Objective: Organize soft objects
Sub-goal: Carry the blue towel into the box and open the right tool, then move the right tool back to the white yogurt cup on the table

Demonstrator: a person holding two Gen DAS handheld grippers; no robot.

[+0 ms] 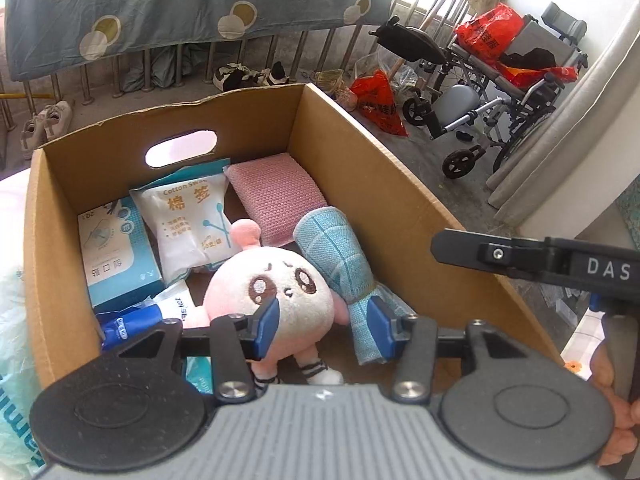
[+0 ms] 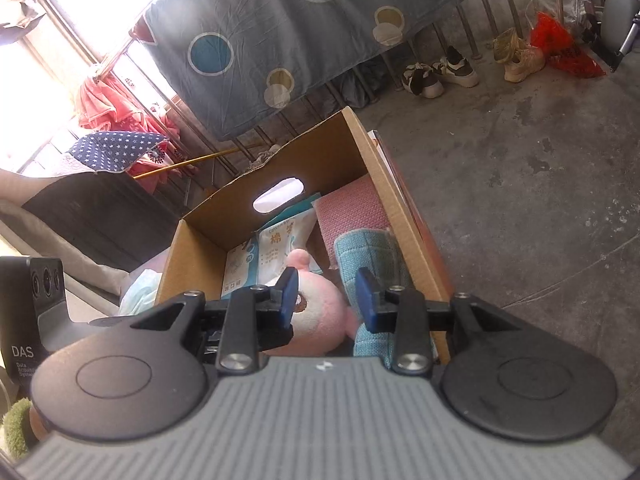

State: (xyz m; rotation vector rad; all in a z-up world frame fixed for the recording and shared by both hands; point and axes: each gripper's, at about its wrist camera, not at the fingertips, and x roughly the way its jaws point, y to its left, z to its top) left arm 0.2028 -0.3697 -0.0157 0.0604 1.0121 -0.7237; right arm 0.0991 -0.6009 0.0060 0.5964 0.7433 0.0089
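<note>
Open brown cardboard box (image 1: 360, 168) – contents: pink-white round plush toy (image 1: 276, 292) near-centre, rolled blue waffle-weave towel (image 1: 336, 256) touching its right, long axis near-to-far. Left gripper (image 1: 326, 320) released, empty, directly above both. Right gripper (image 2: 328, 300) nrly closed, empty.

Left gripper (image 1: 324, 322) and right gripper (image 2: 327, 298): grey ribbed housing, black round discs, silver screws, blue-padded fingers (image 1: 268, 320), "DAS" lettering.
</note>
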